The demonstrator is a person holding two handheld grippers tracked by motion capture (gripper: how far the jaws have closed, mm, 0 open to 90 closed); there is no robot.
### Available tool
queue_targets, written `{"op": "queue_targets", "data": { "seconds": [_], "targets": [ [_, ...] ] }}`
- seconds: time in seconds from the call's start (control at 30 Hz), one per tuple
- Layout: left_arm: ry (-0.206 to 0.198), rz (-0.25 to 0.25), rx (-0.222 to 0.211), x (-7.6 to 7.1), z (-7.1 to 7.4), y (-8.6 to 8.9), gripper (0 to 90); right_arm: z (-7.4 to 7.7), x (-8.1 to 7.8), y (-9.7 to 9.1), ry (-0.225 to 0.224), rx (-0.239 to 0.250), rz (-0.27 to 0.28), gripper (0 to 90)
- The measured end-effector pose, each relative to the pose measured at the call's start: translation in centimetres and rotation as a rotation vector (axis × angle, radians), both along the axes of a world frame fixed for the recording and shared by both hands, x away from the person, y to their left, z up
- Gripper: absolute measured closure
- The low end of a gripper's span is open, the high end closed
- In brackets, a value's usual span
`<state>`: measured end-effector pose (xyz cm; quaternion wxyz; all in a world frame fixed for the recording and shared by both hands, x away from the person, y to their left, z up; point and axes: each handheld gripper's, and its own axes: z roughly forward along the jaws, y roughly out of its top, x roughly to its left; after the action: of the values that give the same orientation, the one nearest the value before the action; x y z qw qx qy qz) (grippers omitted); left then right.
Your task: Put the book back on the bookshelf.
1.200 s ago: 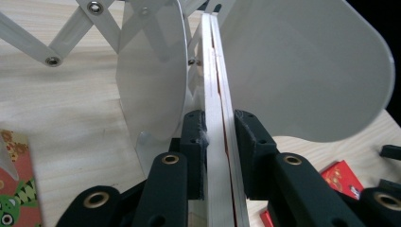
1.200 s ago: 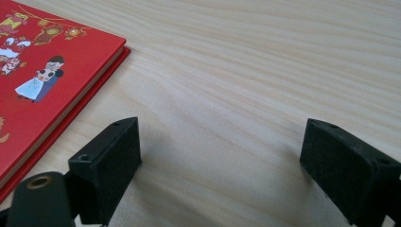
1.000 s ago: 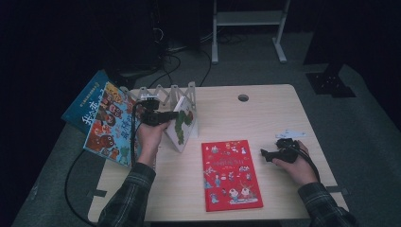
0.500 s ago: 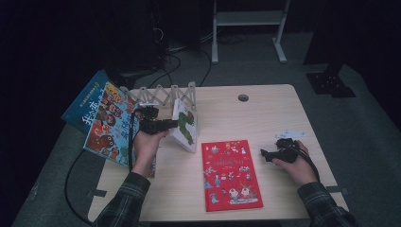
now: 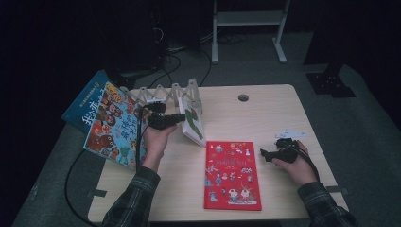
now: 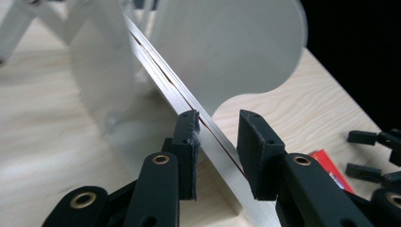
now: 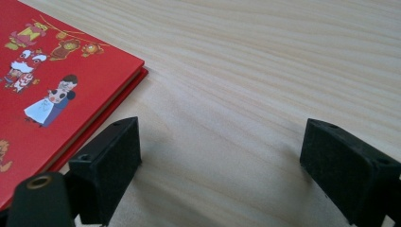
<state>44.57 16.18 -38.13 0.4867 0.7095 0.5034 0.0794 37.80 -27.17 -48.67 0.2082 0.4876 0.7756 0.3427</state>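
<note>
Dark floor and a tangle of cables ring the pale wooden counter (image 5: 265,118), and from the high view we have plenty going on. Left claw (image 5: 178,116) is up at the white accordion book rack (image 5: 175,94), on the top edge of a white-covered book (image 5: 194,124) that leans tilted against the rack's near end. Two colourful picture books (image 5: 106,123) stand propped at the rack's far left. A red book (image 5: 231,175) lies flat in the middle of the counter, and the right claw (image 5: 265,154) rests on the wood just to its right, well apart from the action at the rack.

Over to the left gripper view: the book's edge (image 6: 189,104) runs diagonally between the two pads, the left one right up against it and a sliver of gap on the other side. The jaws have just been closing in on it, narrow now but not yet pinching from both sides. A white rack divider (image 6: 231,47) stands behind.

Right gripper view: jaws spread wide with nothing but bare wood between them, and the red book's corner (image 7: 56,90) lies beside the left jaw.
</note>
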Motion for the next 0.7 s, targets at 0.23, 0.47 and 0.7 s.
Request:
{"op": "queue_targets", "data": {
  "seconds": [0.23, 0.47, 0.7],
  "targets": [
    [-0.021, -0.043, -0.036, 0.6, 0.3, -1.9, 67.7, 0.0, 0.0, 0.1, -0.001, -0.001, 0.004, 11.9],
    [-0.025, -0.083, -0.086, 1.1, -0.3, -3.4, 66.5, 0.0, 0.0, 0.0, -0.001, -0.003, 0.009, 11.9],
    [-0.038, -0.091, -0.065, 1.6, -0.2, -4.2, 63.1, 0.0, 0.0, 0.0, -0.001, -0.003, 0.009, 11.9]
  ]
}}
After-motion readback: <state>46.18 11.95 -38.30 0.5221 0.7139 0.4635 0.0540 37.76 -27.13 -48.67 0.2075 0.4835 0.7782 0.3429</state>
